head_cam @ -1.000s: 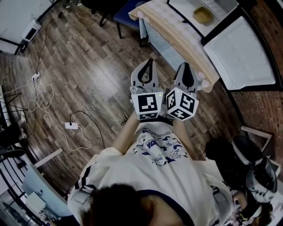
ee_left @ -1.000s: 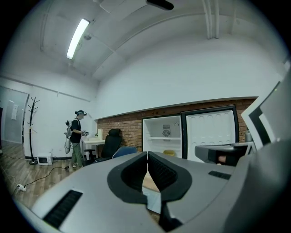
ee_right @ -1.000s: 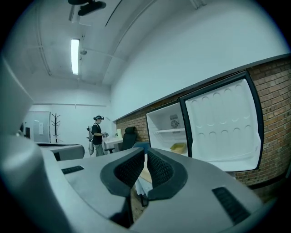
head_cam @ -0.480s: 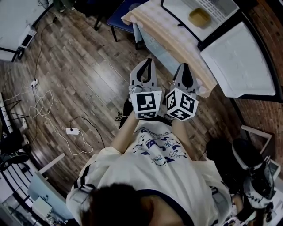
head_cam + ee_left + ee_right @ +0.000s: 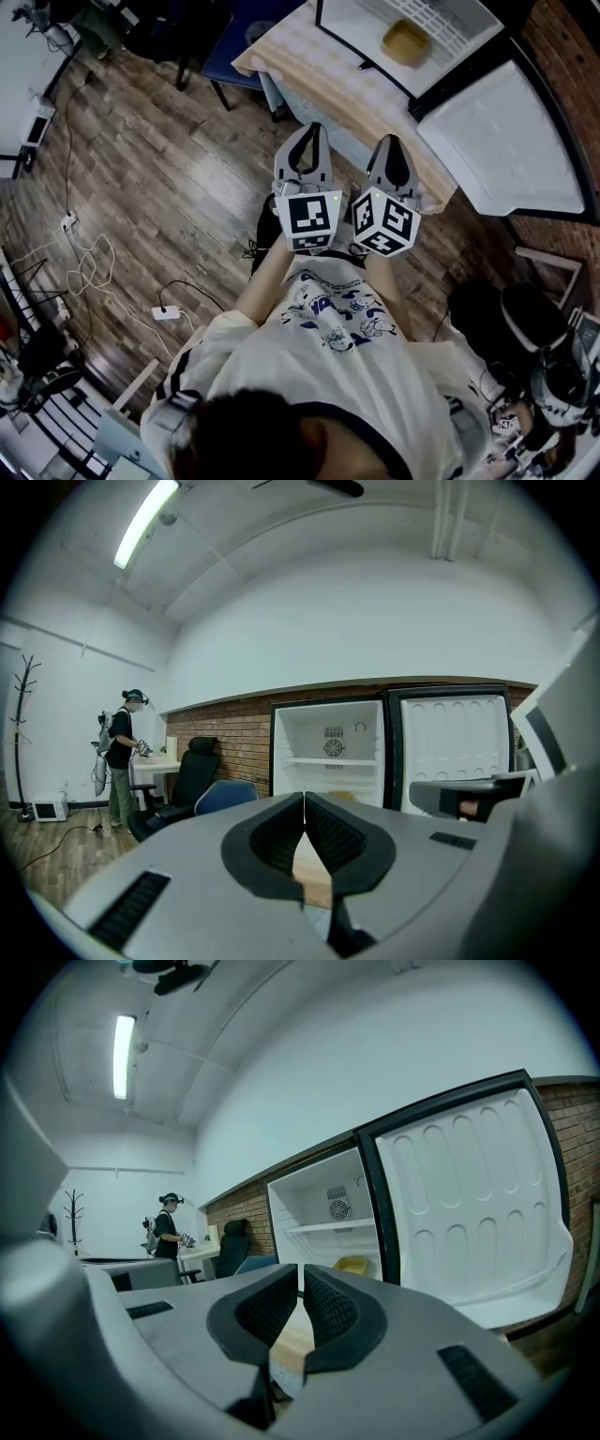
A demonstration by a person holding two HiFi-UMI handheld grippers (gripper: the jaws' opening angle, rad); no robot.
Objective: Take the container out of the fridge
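Observation:
A yellow container (image 5: 407,41) sits on the lower level of the open white fridge (image 5: 370,21), beyond a cloth-covered table. It also shows in the left gripper view (image 5: 345,796) and the right gripper view (image 5: 356,1265). Both grippers are held side by side in front of the person's chest, well short of the fridge. The left gripper (image 5: 313,129) is shut with nothing in it, and its jaws meet in its own view (image 5: 305,795). The right gripper (image 5: 392,141) is shut and empty too (image 5: 300,1267).
The fridge door (image 5: 506,131) stands swung open at the right. A table with a checked cloth (image 5: 328,80) lies between me and the fridge. A blue chair (image 5: 225,794) and a black office chair (image 5: 192,775) stand left of it. Another person (image 5: 120,752) stands far left. Cables (image 5: 84,262) lie on the wooden floor.
The person has stepped toward the fridge: table, fridge and container have shifted nearer and leftward in the head view. Both grippers stay shut in the same pose.

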